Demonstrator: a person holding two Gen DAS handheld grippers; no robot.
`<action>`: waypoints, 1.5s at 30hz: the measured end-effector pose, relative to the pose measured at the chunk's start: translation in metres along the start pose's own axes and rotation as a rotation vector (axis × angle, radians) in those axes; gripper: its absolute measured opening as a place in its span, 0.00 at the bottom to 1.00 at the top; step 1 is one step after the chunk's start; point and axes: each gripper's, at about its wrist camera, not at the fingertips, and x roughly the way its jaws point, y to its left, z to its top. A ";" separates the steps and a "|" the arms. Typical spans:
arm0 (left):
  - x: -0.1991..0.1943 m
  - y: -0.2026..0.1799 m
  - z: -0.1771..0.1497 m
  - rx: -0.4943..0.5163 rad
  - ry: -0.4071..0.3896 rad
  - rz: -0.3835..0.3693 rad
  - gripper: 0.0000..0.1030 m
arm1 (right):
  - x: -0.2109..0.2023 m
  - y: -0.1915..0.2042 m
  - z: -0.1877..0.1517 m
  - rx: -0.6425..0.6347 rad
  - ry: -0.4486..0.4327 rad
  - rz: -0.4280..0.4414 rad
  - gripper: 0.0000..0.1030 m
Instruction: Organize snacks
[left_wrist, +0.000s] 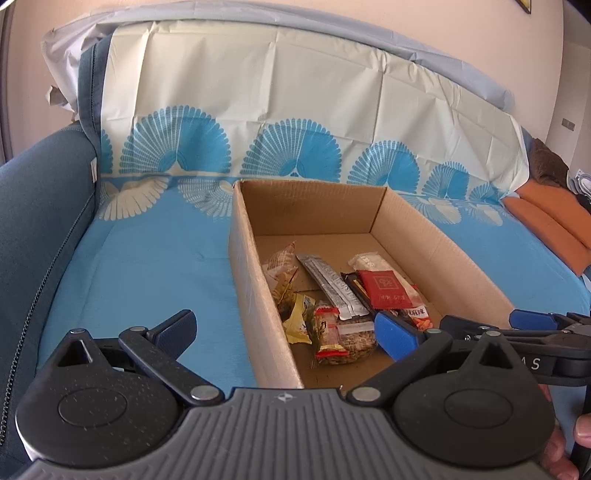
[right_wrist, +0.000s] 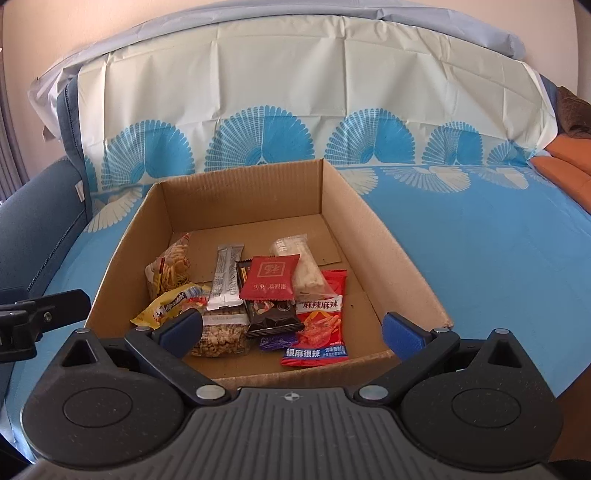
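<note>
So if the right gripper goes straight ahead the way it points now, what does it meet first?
Probably the snack pile in the cardboard box, likely the dark packet; the open right gripper points there. Depth is unclear.

The cardboard box (right_wrist: 373, 236) is open at the top, so entry from above is unobstructed. Its four upright walls block any sideways approach to the contents. Inside, the snack packets (right_wrist: 258, 295) crowd the near half of the floor, some overlapping; the far half of the box floor lies bare. On either side of the box, the blue cloth (left_wrist: 147, 266) is flat and free. The sofa's armrest (left_wrist: 37, 221) bounds the left side, the backrest (left_wrist: 258, 81) the rear, and orange cushions (left_wrist: 554, 218) the right.
</note>
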 end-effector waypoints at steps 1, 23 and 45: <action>0.002 0.000 0.000 -0.003 0.009 -0.003 1.00 | 0.000 0.001 0.000 -0.002 0.001 0.004 0.99; 0.005 -0.005 0.000 0.003 -0.004 -0.013 1.00 | 0.004 0.007 -0.002 -0.028 0.008 0.017 0.99; 0.004 -0.010 -0.002 0.028 -0.027 -0.028 1.00 | 0.008 0.009 -0.004 -0.039 0.013 0.025 0.99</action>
